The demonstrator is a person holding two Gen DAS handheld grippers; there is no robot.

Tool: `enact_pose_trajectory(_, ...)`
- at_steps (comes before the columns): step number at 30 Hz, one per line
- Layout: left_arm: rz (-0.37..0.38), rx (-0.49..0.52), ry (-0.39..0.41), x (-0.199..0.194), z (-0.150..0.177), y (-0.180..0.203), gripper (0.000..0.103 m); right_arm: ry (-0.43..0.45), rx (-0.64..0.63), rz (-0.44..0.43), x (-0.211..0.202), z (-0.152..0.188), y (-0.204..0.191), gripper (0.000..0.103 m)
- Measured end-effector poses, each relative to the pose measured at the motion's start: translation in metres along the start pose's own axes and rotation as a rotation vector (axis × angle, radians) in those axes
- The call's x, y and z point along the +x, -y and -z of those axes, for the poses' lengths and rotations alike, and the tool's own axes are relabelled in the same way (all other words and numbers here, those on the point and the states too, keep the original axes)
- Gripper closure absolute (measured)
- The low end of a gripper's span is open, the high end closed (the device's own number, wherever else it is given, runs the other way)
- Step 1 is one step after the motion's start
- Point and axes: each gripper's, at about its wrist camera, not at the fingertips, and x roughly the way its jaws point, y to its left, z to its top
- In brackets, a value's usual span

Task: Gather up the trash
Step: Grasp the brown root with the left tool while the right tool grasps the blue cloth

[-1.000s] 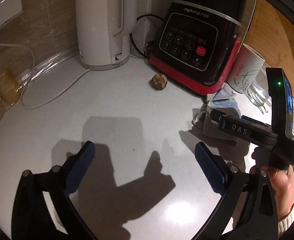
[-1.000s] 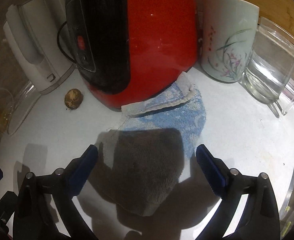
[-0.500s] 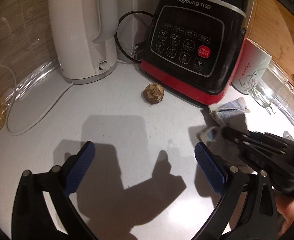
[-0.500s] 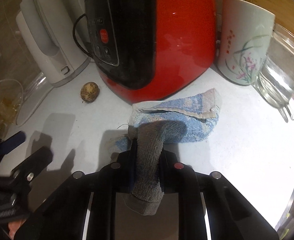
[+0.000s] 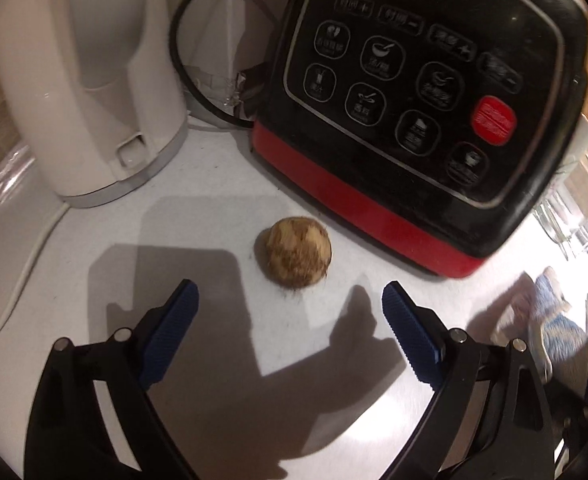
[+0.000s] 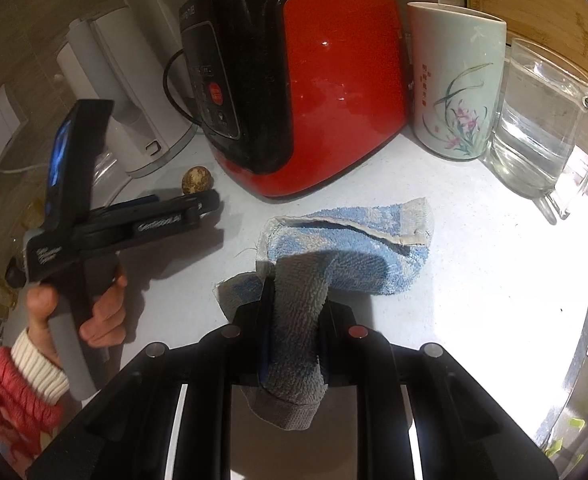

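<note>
at centre frame of the left view, a brown husky ball (image 5: pixel 297 253) lies just beyond the left gripper (image 5: pixel 289 312), jaws spread, just narrowing slightly; lower centre of the right view, the right gripper (image 6: pixel 294 320) pinches a cloth (image 6: pixel 350 240).

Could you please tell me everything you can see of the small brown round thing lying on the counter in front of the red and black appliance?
The brown ball is roughly round, mottled tan and darker brown, with a rough, fibrous-looking, dull surface. It lies alone on the white counter, just in front of the red and black appliance and right of the white kettle. Nothing touches it except the counter. The left gripper stands open just short of it.
</note>
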Motion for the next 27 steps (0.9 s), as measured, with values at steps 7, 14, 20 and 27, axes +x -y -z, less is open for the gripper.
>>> enact_pose_trajectory(7,-0.037,0.046,0.019,0.011,-0.005,0.013,0.02,-0.001,-0.009,-0.001,0.0,0.004,0.002,0.084)
enact_pose_trajectory(14,-0.054,0.069,0.04,0.009,-0.009,0.022,0.062,-0.005,-0.012,-0.002,0.005,0.005,0.001,0.084)
enact_pose_trajectory(20,-0.072,0.086,0.057,0.007,-0.008,0.029,0.07,0.001,-0.017,-0.002,0.004,0.003,0.0,0.084)
enact_pose_trajectory(27,-0.066,0.086,0.056,-0.005,-0.004,0.033,0.07,0.0,-0.015,0.003,0.003,0.005,0.001,0.084)
